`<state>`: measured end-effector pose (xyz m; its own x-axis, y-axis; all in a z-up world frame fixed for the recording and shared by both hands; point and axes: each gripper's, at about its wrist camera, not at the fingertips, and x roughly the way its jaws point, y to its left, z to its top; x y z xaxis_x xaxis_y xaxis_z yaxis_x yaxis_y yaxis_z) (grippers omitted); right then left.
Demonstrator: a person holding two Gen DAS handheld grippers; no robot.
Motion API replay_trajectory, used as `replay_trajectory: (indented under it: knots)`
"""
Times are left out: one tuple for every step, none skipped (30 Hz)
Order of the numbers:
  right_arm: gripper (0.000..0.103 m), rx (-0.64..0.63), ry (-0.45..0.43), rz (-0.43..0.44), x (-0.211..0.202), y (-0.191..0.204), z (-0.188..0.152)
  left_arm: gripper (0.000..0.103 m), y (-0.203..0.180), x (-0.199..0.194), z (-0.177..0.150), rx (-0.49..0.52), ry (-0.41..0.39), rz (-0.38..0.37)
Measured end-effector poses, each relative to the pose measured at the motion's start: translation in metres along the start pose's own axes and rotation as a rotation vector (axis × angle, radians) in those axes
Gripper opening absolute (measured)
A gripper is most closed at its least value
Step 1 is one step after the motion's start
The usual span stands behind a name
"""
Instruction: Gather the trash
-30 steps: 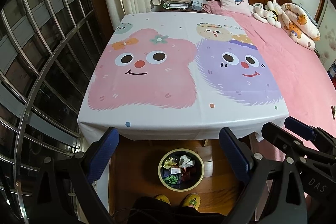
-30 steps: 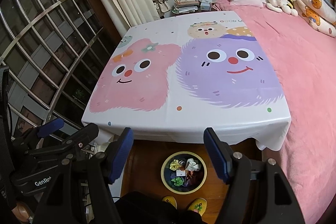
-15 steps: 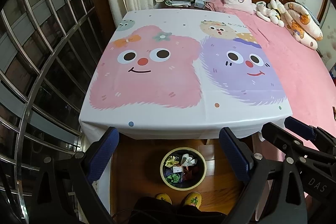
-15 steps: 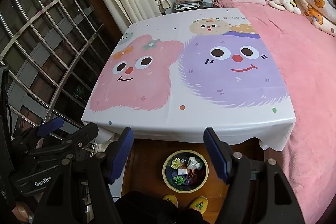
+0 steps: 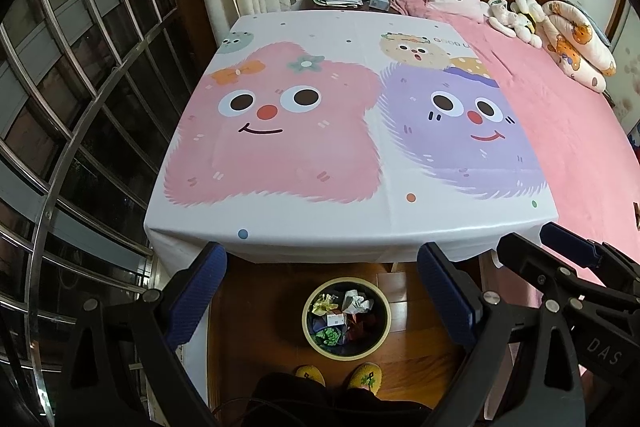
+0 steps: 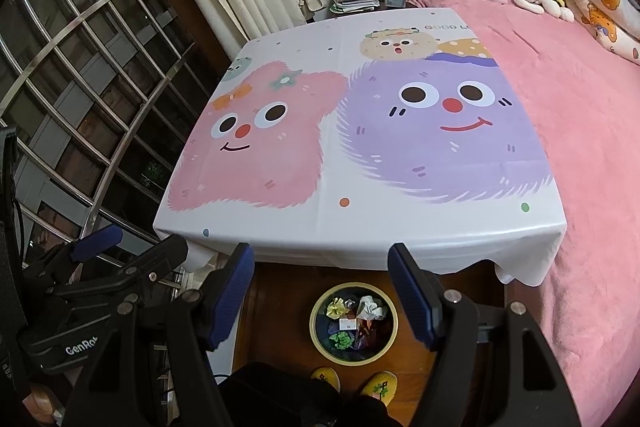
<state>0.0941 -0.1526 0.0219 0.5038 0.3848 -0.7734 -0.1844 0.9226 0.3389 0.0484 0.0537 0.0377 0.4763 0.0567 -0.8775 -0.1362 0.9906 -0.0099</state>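
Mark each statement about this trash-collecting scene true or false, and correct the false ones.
1. The bin stands on the wooden floor in front of the table. True.
2. The bin is empty. False: crumpled paper and other scraps lie in it.
3. The left gripper holds a paper ball. False: its jaws are open with nothing between them.
4. The right gripper is open. True.
5. Trash lies on the tablecloth. False: no loose items show on it.
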Motion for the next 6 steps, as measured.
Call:
replay_trajectory:
  knots:
    - [0.070,0.001,0.002,0.000,0.0008,-0.0017,0.0003,0.095,-0.0011,0.0006,-0.0002,0.001,0.001,0.001]
    - [0.070,0.003,0.003,0.000,0.0014,-0.0028,0.0000,0.095,-0.0031,0.0009,-0.0001,0.003,0.002,0.001]
    - [0.070,0.004,0.005,0.000,0.0017,-0.0038,0.0000,0.095,-0.0038,0.0014,-0.0002,0.004,0.004,0.000]
    - [0.070,0.005,0.006,0.001,0.0022,-0.0049,0.0002,0.095,-0.0042,0.0019,-0.0007,0.003,0.005,-0.001]
    - [0.070,0.006,0.006,0.001,0.0018,-0.0063,0.0006,0.095,-0.0053,0.0021,-0.0006,0.005,0.005,-0.001]
    - [0.070,0.007,0.006,0.001,0.0018,-0.0070,0.0003,0.095,-0.0067,0.0027,-0.0002,0.005,0.006,-0.001]
